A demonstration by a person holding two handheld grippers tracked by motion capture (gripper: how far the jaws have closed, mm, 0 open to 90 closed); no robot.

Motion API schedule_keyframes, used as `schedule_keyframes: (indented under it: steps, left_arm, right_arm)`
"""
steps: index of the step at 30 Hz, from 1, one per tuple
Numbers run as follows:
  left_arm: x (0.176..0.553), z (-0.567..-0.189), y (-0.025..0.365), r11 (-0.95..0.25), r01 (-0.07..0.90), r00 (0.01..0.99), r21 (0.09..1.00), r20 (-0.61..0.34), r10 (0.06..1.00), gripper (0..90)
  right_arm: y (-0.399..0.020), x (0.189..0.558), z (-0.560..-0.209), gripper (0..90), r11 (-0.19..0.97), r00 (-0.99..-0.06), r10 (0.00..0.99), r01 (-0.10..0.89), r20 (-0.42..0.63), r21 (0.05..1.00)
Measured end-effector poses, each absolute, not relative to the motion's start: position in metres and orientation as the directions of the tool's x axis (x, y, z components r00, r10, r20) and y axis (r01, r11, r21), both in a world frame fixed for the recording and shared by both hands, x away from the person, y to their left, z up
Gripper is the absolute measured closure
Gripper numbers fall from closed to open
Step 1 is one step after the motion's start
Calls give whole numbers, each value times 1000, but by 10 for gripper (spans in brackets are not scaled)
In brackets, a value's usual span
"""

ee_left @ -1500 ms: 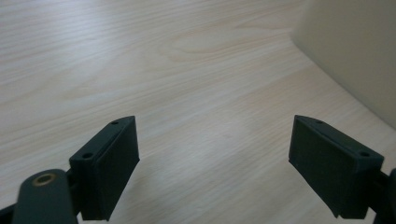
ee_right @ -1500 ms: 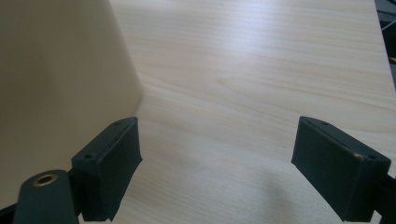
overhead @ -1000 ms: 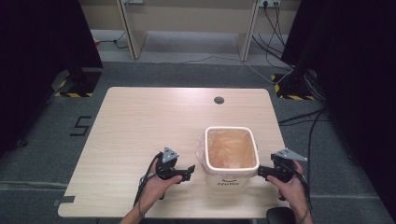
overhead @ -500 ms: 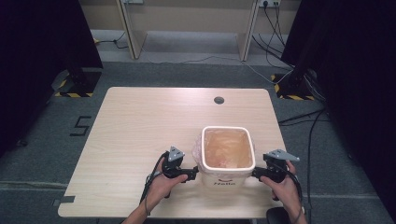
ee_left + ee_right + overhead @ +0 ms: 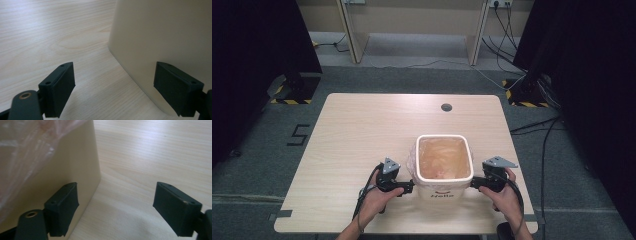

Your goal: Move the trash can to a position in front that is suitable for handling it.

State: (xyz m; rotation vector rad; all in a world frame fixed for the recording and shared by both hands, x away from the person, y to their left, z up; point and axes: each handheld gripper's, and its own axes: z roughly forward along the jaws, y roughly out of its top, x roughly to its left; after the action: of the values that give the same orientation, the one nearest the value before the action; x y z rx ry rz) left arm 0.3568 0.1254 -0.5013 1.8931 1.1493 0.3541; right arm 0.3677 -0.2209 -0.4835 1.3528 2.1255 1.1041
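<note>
While bin [image 5: 443,187] sits btwn both hand-held grippers, table [image 5: 362,130] bare around

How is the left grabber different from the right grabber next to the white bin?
The left gripper sits at the bin's left wall; the right gripper sits at its right wall. The left gripper's grey plate points up; the right gripper's lies flatter. The right gripper's jaws have just been closing slightly. Both are open and held by a hand.

Matt cream plastic bin [image 5: 443,191], crinkly clear film liner [image 5: 444,158], pale wood-grain table [image 5: 362,125].
</note>
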Motion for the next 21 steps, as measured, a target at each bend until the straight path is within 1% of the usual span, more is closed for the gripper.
schedule_keyframes:
  steps: [3,7,14,21]
  left_arm:
    - [358,-501,131,-189,582,521,791,-184,833,168]
    - [362,-501,140,-177,587,503,790,-185,844,171]
    - [375,-499,159,-151,601,462,785,-187,867,172]
    - [382,-498,171,-132,609,434,782,-189,881,177]
  right_arm:
    - [-212,371,-481,256,249,-470,880,575,65,780]
    - [-200,379,-479,260,276,-484,874,568,44,775]
    - [-181,396,-480,261,256,-490,868,587,85,768]
    - [-167,406,-480,263,263,-499,862,587,87,766]
